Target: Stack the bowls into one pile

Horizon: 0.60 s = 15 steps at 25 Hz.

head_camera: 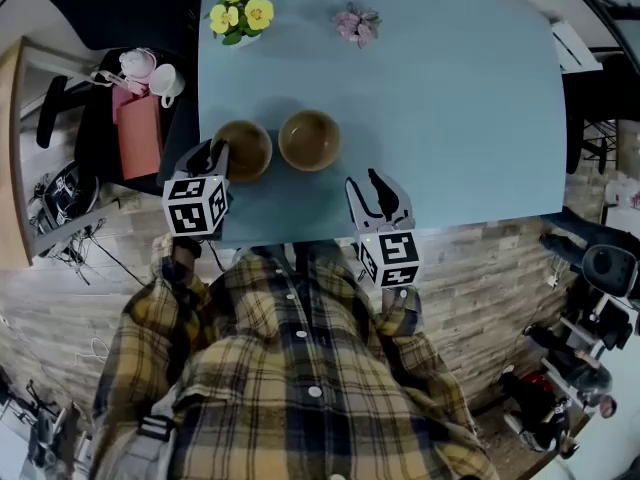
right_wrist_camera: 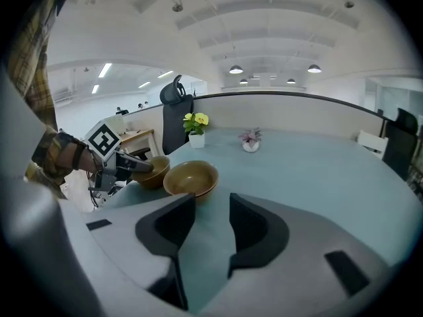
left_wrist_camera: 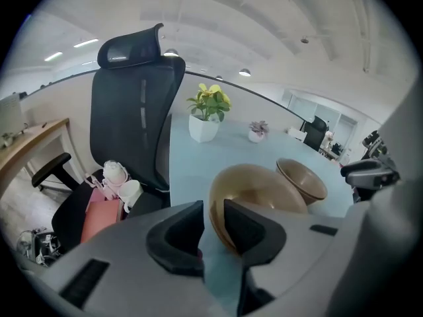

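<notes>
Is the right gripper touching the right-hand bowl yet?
Apart. In the head view, bare table lies between the right gripper and the right-hand bowl; the right gripper view shows its jaws open and empty, short of the bowl.

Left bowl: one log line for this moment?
left tongs: astride left bowl rim, grip unconfirmed | right tongs: open, empty | right bowl: on table, unstacked

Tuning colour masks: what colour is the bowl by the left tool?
The bowl is tan-brown, darker inside; it shows best in the head view.
</notes>
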{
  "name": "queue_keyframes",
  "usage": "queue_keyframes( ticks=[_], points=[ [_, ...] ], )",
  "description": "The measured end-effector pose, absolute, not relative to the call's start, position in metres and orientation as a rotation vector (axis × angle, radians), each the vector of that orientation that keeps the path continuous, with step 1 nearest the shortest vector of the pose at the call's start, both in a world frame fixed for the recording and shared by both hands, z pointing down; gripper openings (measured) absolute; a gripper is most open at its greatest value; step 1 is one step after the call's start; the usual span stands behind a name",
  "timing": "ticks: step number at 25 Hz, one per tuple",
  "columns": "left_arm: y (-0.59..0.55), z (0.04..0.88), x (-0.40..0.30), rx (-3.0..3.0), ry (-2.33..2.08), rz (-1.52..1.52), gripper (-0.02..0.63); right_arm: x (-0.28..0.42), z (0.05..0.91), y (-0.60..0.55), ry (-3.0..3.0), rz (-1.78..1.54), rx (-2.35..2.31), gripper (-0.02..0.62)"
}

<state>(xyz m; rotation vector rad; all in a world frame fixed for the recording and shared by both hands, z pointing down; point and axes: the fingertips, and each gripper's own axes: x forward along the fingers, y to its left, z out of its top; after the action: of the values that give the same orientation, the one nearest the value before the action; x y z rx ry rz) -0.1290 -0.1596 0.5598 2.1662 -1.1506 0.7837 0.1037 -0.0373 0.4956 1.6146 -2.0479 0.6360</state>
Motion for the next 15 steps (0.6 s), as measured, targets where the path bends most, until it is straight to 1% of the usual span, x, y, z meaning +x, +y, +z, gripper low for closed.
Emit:
queue_keyframes(
  ticks=[2,4,6,15],
  points=[
    [-0.159,0.559,-0.132,2.154,-1.17,0.768,0.044,0.102,0.495,-0.038,-2.051,0.633,1.608,0.144],
    [-0.158,0.558,-0.135,2.146,-1.189,0.746,0.015,0.099,0.496,-0.038,-2.054,0.63,1.602,0.144],
    [-0.157,0.556,-0.137,2.133,-1.2,0.718,0.006,0.098,0.496,-0.037,-2.056,0.629,1.599,0.144],
    [-0.152,0.54,-0.144,2.128,-1.261,0.662,0.005,0.098,0.492,-0.035,-2.07,0.605,1.614,0.144]
  ],
)
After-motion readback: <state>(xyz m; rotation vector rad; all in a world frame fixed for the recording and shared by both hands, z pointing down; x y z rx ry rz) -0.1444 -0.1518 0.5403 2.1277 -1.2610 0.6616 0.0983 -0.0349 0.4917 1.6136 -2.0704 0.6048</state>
